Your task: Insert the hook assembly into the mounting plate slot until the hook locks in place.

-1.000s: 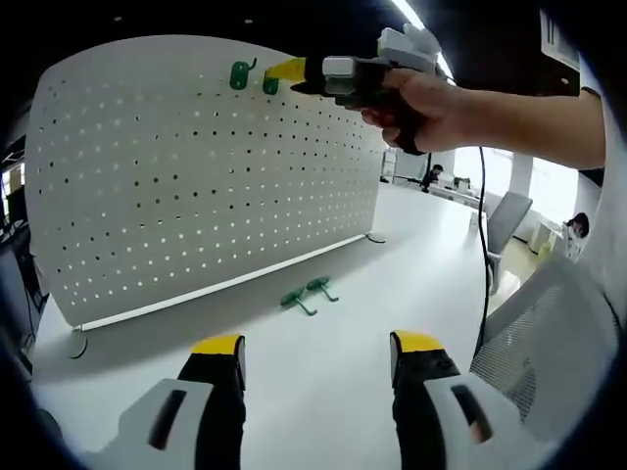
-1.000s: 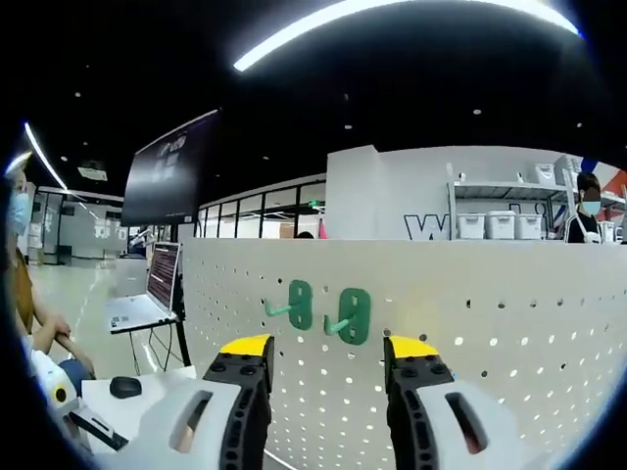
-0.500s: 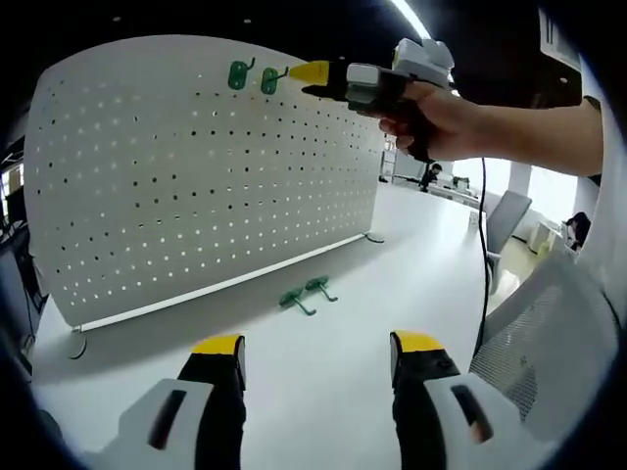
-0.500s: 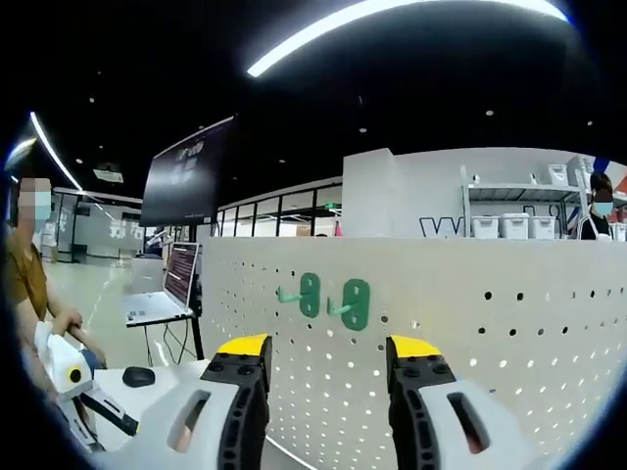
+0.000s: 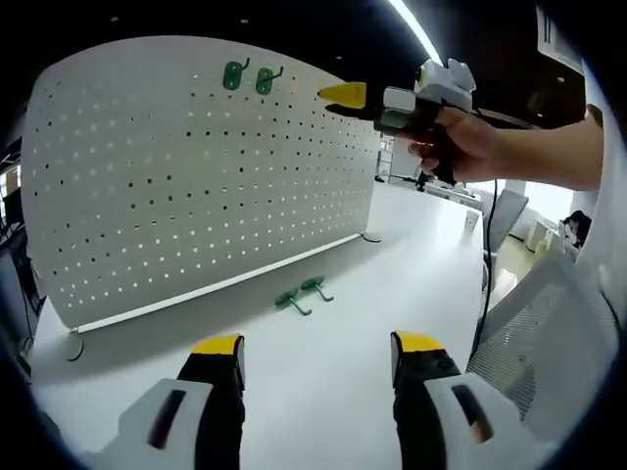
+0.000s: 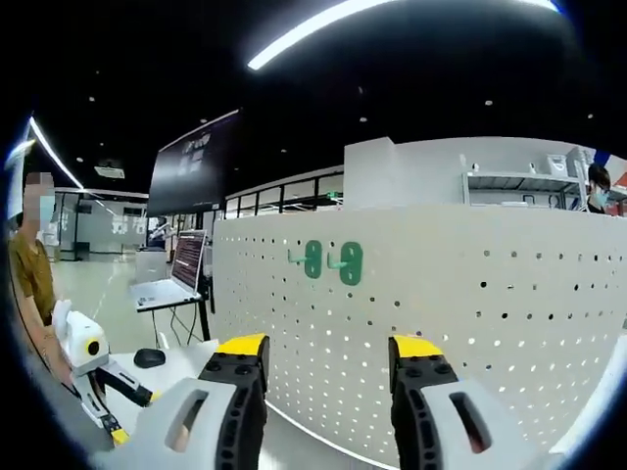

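Observation:
A white pegboard (image 5: 196,176) stands upright on the table, with two green hooks (image 5: 247,77) mounted near its top edge. In the right gripper view the same hooks (image 6: 333,262) sit on the pegboard (image 6: 470,313) ahead of my right gripper (image 6: 328,357), which is open and holds nothing. That gripper (image 5: 348,95) also shows in the left gripper view, held by a hand a short way to the right of the mounted hooks. Two more green hooks (image 5: 302,293) lie on the table by the board's foot. My left gripper (image 5: 313,354) is open and empty, low over the table.
The white table (image 5: 323,392) stretches in front of the board. A mesh chair back (image 5: 549,333) stands at the right. In the right gripper view, a laptop (image 6: 171,284) and a mouse (image 6: 149,357) sit on a desk at the left, near a seated person.
My right gripper has drawn back from the two mounted hooks, to the right in the left gripper view; in its own view the hooks look smaller and farther. The left gripper has stayed put.

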The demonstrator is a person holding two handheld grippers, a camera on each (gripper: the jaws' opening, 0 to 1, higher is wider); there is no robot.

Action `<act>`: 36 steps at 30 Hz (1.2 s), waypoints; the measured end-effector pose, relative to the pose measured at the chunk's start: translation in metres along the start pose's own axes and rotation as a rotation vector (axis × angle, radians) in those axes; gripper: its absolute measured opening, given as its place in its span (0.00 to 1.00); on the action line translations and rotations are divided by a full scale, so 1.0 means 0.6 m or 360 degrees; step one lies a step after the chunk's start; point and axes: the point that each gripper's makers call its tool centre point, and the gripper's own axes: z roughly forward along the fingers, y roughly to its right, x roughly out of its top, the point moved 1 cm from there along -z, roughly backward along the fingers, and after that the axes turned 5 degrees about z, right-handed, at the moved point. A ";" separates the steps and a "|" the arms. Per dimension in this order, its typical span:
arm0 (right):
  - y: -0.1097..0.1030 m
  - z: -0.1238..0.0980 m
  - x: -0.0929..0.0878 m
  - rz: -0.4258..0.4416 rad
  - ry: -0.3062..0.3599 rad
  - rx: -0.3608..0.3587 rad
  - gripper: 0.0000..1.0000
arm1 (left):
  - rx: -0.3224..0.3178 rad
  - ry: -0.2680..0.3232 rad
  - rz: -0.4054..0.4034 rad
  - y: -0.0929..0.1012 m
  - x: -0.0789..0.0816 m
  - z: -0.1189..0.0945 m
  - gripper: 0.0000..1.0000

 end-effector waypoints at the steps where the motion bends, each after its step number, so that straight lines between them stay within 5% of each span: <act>1: 0.000 -0.004 -0.004 0.0002 -0.0007 -0.0001 0.48 | 0.0002 0.0001 0.0001 0.000 0.000 0.000 0.62; 36: -0.005 -0.130 -0.132 0.0136 -0.0221 -0.0040 0.53 | -0.0016 0.0006 0.0031 0.006 0.002 0.001 0.65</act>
